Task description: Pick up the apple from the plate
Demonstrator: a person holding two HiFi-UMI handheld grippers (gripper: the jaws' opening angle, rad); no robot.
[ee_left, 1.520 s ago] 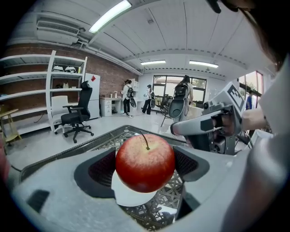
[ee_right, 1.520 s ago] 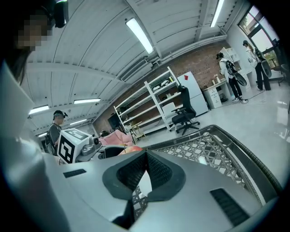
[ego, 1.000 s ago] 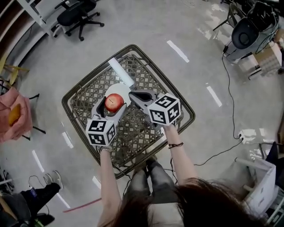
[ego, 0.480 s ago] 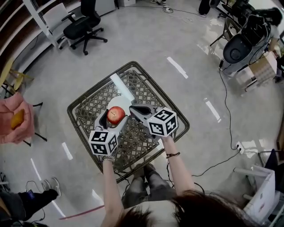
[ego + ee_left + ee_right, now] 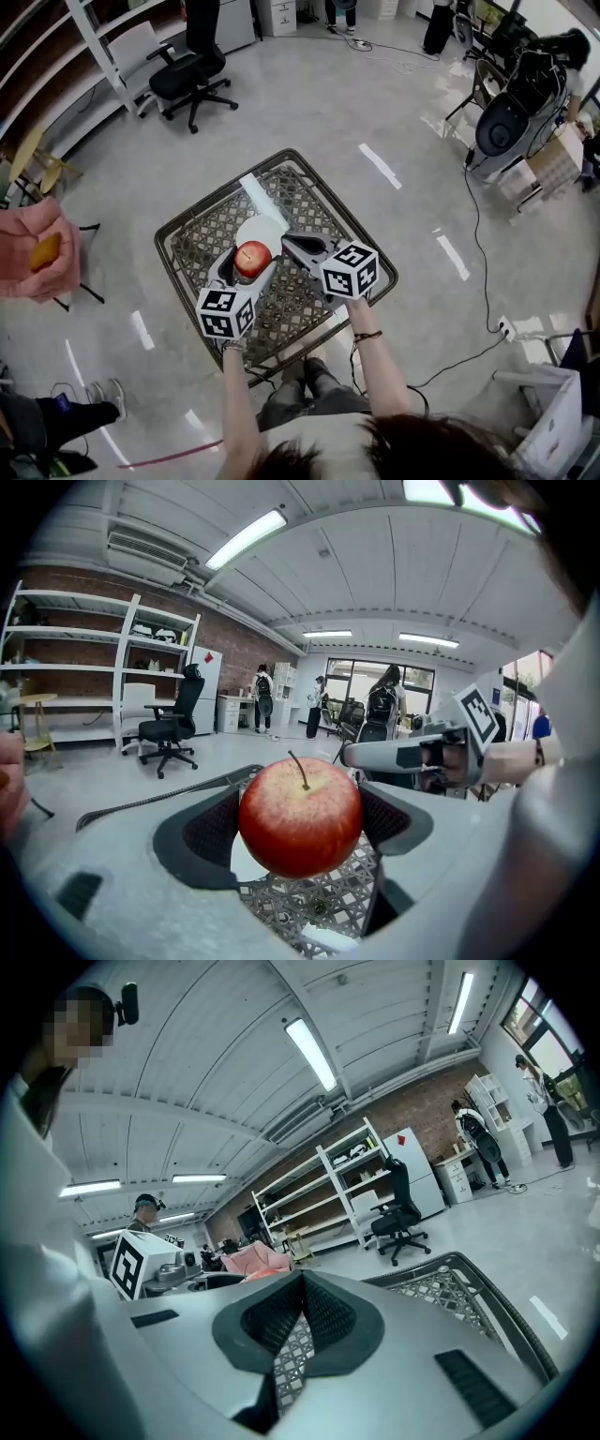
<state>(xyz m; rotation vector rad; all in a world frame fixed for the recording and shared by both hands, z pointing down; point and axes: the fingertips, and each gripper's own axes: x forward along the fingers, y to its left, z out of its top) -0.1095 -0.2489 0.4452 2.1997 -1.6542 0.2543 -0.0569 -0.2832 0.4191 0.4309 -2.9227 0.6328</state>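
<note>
Left gripper view shows us the left hand-held gripper clamped on a red apple. The dark ribbed pads press against its two sides, and the stem points up. Just behind the apple's lower left we make out a sliver of the white plate. Below the fruit, the woven lattice of the counter shows. We cannot tell for sure whether the apple touches the plate.

In the head view we see the apple at the near edge of the plate, overlapping it. The left hand-held gripper reaches in from the plate's near side. The plate sits around the middle of the square lattice counter. The right hand-held gripper lies just right of the plate, pointing towards it and apart from the apple.

In the right gripper view we find the right hand-held gripper closed, its tips meeting with nothing between them. Only the counter lattice shows through the gap lower down.

An office chair stands on the floor well beyond the plate.
</note>
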